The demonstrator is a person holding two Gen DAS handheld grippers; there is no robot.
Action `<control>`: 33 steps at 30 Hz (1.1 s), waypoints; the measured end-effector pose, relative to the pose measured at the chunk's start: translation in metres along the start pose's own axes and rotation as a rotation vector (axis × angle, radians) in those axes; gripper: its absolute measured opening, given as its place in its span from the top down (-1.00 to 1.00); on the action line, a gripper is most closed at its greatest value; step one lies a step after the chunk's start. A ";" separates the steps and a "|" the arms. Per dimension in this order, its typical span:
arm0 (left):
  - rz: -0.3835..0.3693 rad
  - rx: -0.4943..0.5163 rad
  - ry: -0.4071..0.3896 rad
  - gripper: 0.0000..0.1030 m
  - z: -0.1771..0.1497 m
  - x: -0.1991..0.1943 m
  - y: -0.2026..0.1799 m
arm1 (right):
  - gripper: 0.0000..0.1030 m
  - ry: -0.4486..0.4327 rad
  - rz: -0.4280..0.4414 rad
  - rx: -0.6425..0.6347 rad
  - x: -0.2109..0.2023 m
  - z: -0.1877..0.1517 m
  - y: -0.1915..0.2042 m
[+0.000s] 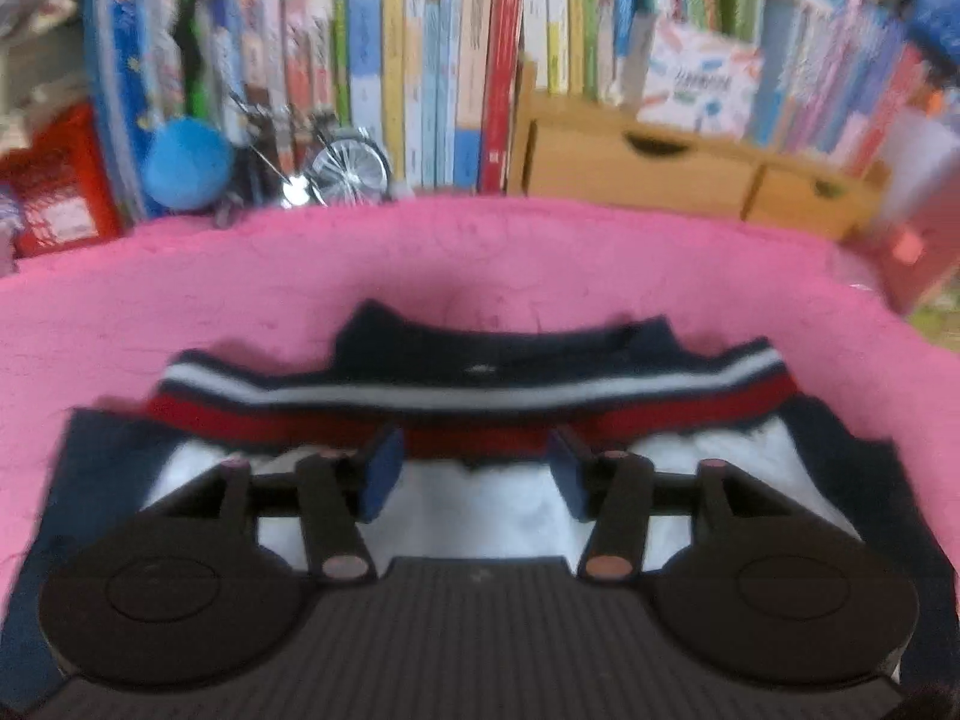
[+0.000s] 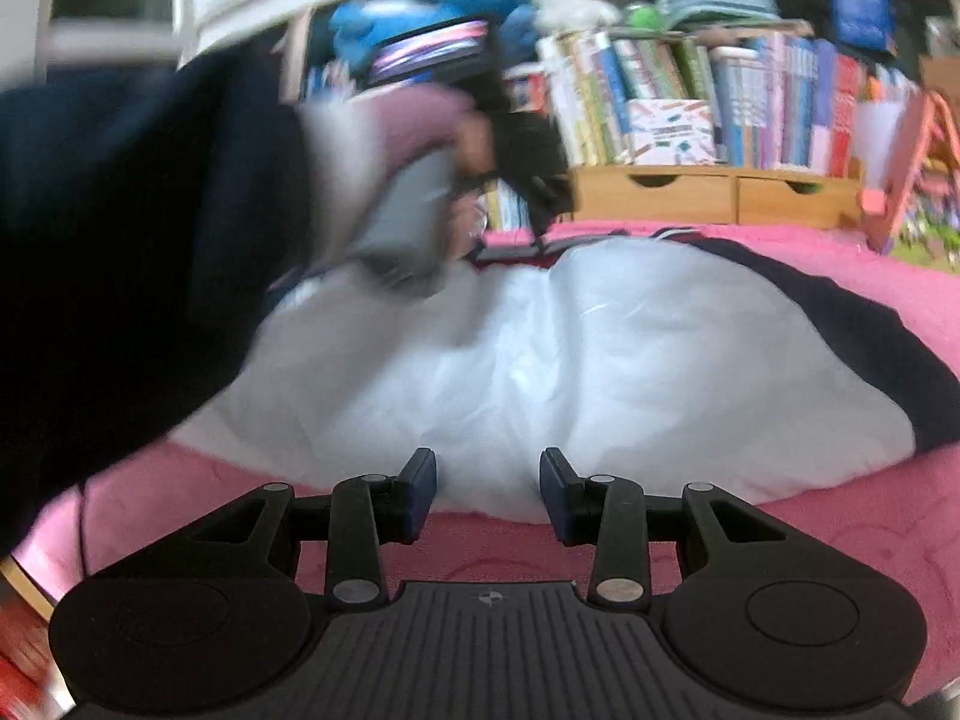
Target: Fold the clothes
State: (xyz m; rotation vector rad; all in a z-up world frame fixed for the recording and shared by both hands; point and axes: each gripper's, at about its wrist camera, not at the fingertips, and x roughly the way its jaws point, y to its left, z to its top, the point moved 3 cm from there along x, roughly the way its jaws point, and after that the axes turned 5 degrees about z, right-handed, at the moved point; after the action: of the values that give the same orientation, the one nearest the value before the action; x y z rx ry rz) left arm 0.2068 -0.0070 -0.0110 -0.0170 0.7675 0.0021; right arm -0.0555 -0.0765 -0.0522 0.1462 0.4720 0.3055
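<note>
On the pink blanket (image 1: 420, 252) lies the shirt (image 1: 480, 510), soft, light and limp, best pinched at a hem or side edge. White-bodied with navy sleeves and red-white chest stripes, it sits beneath the left gripper (image 1: 474, 468) and right gripper (image 2: 487, 495), both jaws open and empty.

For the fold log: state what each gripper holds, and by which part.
Nothing. The left gripper is open over the garment; the right gripper is open at its white edge.
</note>
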 end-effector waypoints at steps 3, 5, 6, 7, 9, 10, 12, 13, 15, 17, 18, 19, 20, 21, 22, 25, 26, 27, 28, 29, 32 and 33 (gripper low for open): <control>-0.042 -0.006 -0.072 -0.32 -0.019 -0.044 0.022 | 0.16 -0.087 -0.046 0.053 -0.020 0.008 -0.025; -0.053 -0.032 -0.124 -0.43 -0.040 -0.069 0.046 | 0.05 -0.117 -0.102 0.138 -0.030 0.010 -0.053; -0.057 -0.045 -0.150 -0.44 -0.050 -0.081 0.059 | 0.02 -0.132 -0.130 0.181 -0.035 0.011 -0.067; -0.039 -0.058 -0.171 -0.46 -0.061 -0.090 0.073 | -0.01 -0.138 -0.162 0.234 -0.037 0.011 -0.083; 0.031 -0.088 -0.219 -0.49 -0.085 -0.108 0.099 | -0.03 -0.156 -0.234 0.337 -0.042 0.009 -0.113; 0.066 -0.106 -0.234 -0.49 -0.094 -0.113 0.109 | -0.06 -0.165 -0.270 0.382 -0.045 0.008 -0.128; 0.123 -0.154 -0.258 -0.53 -0.111 -0.121 0.130 | -0.13 -0.178 -0.344 0.426 -0.048 0.005 -0.149; 0.144 -0.183 -0.266 -0.55 -0.119 -0.125 0.141 | -0.20 -0.177 -0.364 0.436 -0.047 0.003 -0.157; 0.166 -0.241 -0.267 -0.57 -0.129 -0.125 0.158 | -0.27 -0.162 -0.376 0.461 -0.042 0.001 -0.168; 0.193 -0.295 -0.249 -0.57 -0.137 -0.120 0.172 | -0.45 -0.146 -0.369 0.482 -0.034 0.000 -0.175; 0.200 -0.306 -0.242 -0.57 -0.140 -0.118 0.176 | -0.51 -0.147 -0.365 0.472 -0.032 0.000 -0.176; 0.206 -0.317 -0.236 -0.57 -0.142 -0.116 0.180 | -0.59 -0.147 -0.359 0.461 -0.028 0.001 -0.176; 0.213 -0.328 -0.230 -0.57 -0.144 -0.114 0.185 | -0.69 -0.143 -0.348 0.447 -0.022 0.002 -0.176; 0.219 -0.336 -0.226 -0.57 -0.146 -0.111 0.187 | -0.72 -0.143 -0.341 0.428 -0.018 0.004 -0.173; 0.218 -0.336 -0.227 -0.57 -0.149 -0.111 0.188 | -0.74 -0.140 -0.342 0.401 -0.011 0.005 -0.171; 0.210 -0.341 -0.220 -0.58 -0.156 -0.105 0.192 | -0.76 -0.104 -0.367 0.346 0.002 0.012 -0.162; 0.205 -0.347 -0.213 -0.59 -0.159 -0.103 0.194 | -0.76 -0.085 -0.363 0.339 0.005 0.016 -0.161; 0.201 -0.351 -0.207 -0.62 -0.162 -0.101 0.196 | -0.76 -0.068 -0.352 0.337 0.007 0.019 -0.160; 0.198 -0.351 -0.214 -0.64 -0.166 -0.099 0.197 | -0.73 -0.058 -0.287 0.376 0.006 0.019 -0.159; 0.197 -0.350 -0.221 -0.66 -0.169 -0.098 0.197 | -0.70 -0.048 -0.222 0.415 0.004 0.020 -0.157; 0.221 -0.281 -0.243 -0.68 -0.174 -0.097 0.189 | -0.67 -0.019 -0.031 0.530 -0.001 0.021 -0.154; 0.223 -0.270 -0.244 -0.70 -0.174 -0.096 0.187 | -0.66 -0.027 -0.023 0.575 0.000 0.019 -0.157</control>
State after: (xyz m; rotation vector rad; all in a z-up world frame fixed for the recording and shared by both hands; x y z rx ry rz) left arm 0.0150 0.1781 -0.0720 -0.1846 0.5172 0.3142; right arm -0.0068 -0.2257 -0.0677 0.7035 0.5253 0.1375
